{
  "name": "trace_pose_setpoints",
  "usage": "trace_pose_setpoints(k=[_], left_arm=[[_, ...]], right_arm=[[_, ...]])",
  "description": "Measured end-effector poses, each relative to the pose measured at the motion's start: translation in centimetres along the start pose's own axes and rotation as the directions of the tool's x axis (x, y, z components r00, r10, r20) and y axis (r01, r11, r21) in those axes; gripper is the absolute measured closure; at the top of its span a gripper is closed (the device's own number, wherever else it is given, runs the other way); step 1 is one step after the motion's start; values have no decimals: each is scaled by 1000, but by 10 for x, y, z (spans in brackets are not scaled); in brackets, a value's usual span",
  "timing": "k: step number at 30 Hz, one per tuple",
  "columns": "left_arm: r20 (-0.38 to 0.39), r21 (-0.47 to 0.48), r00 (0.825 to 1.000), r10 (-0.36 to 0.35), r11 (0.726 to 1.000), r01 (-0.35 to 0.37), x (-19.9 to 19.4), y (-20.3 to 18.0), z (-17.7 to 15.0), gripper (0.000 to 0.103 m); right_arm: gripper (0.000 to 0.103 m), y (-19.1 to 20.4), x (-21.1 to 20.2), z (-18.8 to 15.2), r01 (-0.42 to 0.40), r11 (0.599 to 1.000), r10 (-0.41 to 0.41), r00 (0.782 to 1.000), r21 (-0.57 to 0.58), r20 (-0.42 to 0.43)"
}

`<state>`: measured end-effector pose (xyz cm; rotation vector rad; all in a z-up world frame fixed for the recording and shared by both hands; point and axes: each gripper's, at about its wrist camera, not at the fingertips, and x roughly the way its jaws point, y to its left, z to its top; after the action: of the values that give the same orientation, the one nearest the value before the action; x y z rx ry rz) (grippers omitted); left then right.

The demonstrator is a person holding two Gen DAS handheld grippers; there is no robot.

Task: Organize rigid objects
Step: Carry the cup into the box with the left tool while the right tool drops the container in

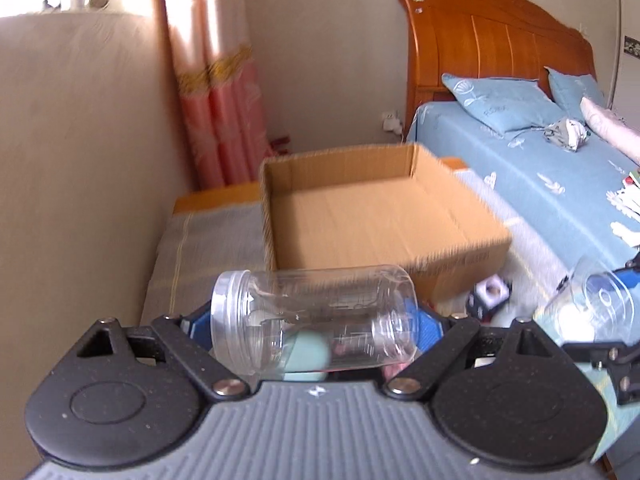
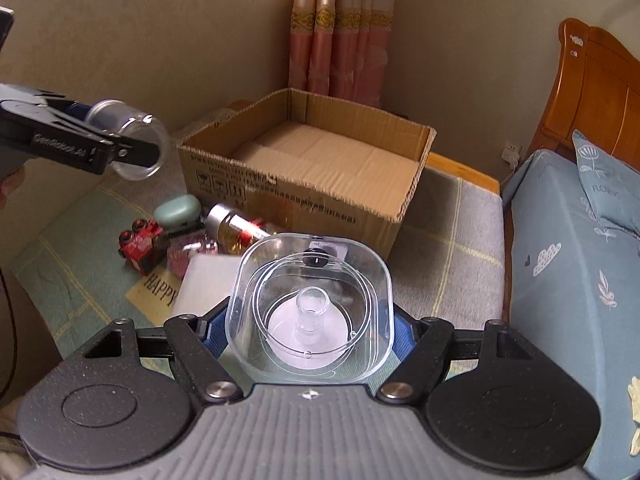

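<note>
**Two clear containers held above the table, box open behind**

At the left we see our left gripper point(image 2: 132, 156) reaching in level from the side, raised above the striped cloth point(image 2: 448, 248). Its black finger point(image 2: 80, 148) carries pale lettering that seems to read "GenRobot.ai". Its jaws are clamped across a clear jar point(image 1: 312, 320), which lies sideways between them, screw mouth to the left.

Below it lie a mint-green case point(image 2: 178, 208), a red toy truck point(image 2: 140, 244), and a card printed "HAPPY" point(image 2: 162, 294).

In the middle stands the cardboard box point(image 2: 280, 196), with small print and handling symbols on its front wall that we cannot read.

Our right gripper point(image 2: 308, 320) points forward and slightly down, clenched on a clear square container point(image 2: 310, 276), whose open mouth faces the camera. Further right is the blue bed point(image 2: 560, 280), its pillow point(image 2: 612, 188) marked "FLOWER".
</note>
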<state>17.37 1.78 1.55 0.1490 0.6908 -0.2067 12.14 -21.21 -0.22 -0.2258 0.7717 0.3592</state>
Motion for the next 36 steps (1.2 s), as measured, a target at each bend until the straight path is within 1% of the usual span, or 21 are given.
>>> trace_pose_setpoints(k=[2, 5, 7, 8, 11, 13, 15, 20, 25, 28, 29, 30, 32, 36], left_arm=[[-5, 16, 1000, 5, 1000, -5, 18, -4, 21, 12], [-14, 12, 1000, 16, 1000, -15, 49, -6, 43, 12], [-18, 20, 999, 34, 999, -34, 70, -9, 51, 10], [-35, 22, 998, 45, 999, -44, 77, -9, 52, 8], [-56, 23, 997, 49, 999, -48, 90, -9, 50, 8], [-57, 7, 997, 44, 999, -43, 85, -8, 45, 8], [-33, -1, 999, 27, 1000, -27, 74, -6, 39, 7], [-27, -26, 1000, 8, 1000, -9, 44, 0, 21, 6], [-16, -63, 998, 65, 996, -66, 21, 9, 0, 3], [-34, -82, 998, 62, 995, -64, 14, 16, -13, 3], [-37, -82, 997, 64, 994, -67, 13, 17, -17, 3], [-40, -75, 997, 66, 995, -69, 13, 17, -21, 3], [-54, -68, 996, 67, 995, -71, 13, 18, -28, 3], [-47, -82, 998, 45, 995, -49, 9, 18, -41, 3]], right_arm=[[23, -6, 1, 14, 3, 1000, -3, 1000, -1, 18], [23, -13, 5, 31, 15, 1000, -15, 999, 3, 42], [23, -16, 9, 41, 21, 1000, -21, 999, 3, 50], [23, -17, 10, 46, 28, 1000, -28, 998, 3, 55], [23, -22, 18, 58, 34, 999, -34, 998, 4, 55], [23, -25, 23, 66, 36, 999, -36, 998, 8, 52], [23, -28, 29, 74, 32, 999, -32, 998, 6, 52], [23, -33, 53, 103, 30, 1000, -30, 999, -2, 44], [23, -45, 87, 137, 41, 999, -41, 999, 19, 7], [23, -52, 107, 153, 43, 998, -42, 999, 49, -8], [22, -52, 113, 157, 46, 998, -46, 999, 53, -8], [13, -52, 117, 160, 56, 997, -55, 998, 51, -7], [0, -49, 119, 161, 87, 995, -87, 996, 45, -5], [0, -44, 102, 154, 56, 997, -58, 998, 44, 30]])
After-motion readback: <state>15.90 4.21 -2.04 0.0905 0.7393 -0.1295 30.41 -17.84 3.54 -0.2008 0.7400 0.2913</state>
